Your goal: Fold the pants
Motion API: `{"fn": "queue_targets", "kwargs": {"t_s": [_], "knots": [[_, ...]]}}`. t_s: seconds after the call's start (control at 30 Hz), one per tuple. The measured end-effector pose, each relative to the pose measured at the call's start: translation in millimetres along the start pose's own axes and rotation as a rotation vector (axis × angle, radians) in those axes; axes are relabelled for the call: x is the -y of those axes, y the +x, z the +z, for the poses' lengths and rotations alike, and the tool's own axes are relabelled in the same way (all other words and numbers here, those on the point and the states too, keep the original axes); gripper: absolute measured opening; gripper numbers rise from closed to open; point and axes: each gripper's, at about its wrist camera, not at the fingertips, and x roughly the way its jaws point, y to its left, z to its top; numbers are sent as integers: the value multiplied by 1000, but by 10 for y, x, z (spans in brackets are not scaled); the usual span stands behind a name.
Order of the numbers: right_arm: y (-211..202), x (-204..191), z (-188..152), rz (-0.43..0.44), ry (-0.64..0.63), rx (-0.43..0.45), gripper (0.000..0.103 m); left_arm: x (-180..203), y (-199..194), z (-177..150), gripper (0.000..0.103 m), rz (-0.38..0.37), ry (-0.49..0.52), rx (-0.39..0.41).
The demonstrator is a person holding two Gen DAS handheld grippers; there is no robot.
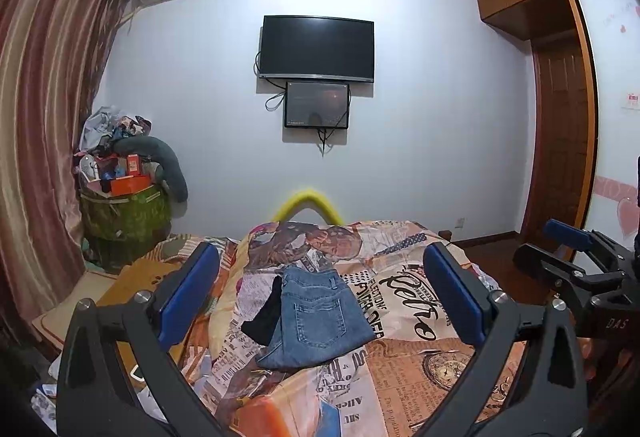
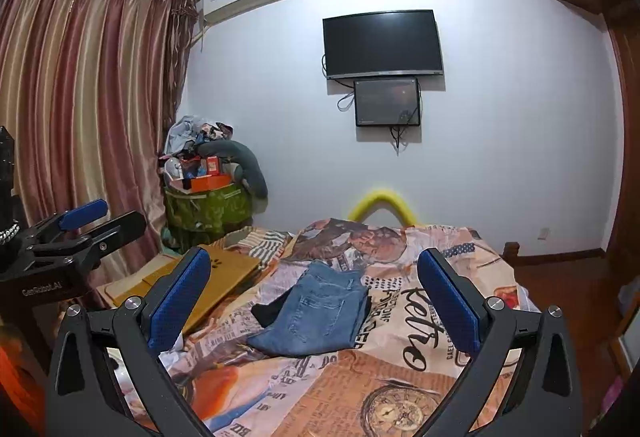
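Folded blue jeans [image 1: 316, 317] [image 2: 316, 311] lie on the bed's printed cover [image 1: 420, 369] [image 2: 400, 377], back pocket up, with a black cloth [image 1: 262, 315] [image 2: 266, 311] sticking out at their left side. My left gripper [image 1: 320, 297] hangs above the bed in front of the jeans, jaws wide open and empty. My right gripper [image 2: 316, 293] hovers the same way, wide open with nothing between its blue pads [image 2: 450, 301]. Each gripper also shows at the other view's edge: the right gripper [image 1: 576, 249] at right, the left gripper [image 2: 76, 225] at left.
A yellow curved foam piece [image 1: 306, 201] [image 2: 382, 203] stands behind the bed's far end. A green bin piled with clutter [image 1: 124, 197] [image 2: 208, 193] sits by the curtain [image 2: 80, 109]. Flat cardboard [image 2: 208, 277] lies left of the bed. Two screens [image 1: 316, 49] hang on the wall.
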Motion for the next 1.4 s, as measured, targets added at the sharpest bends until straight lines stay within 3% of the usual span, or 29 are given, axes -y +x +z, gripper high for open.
{"fn": "queue_targets", "kwargs": {"t_s": [1.4], "knots": [[-35,49,-3,-4,37,-16,103,-66,90,-27,103,-24,-7,-38]]}}
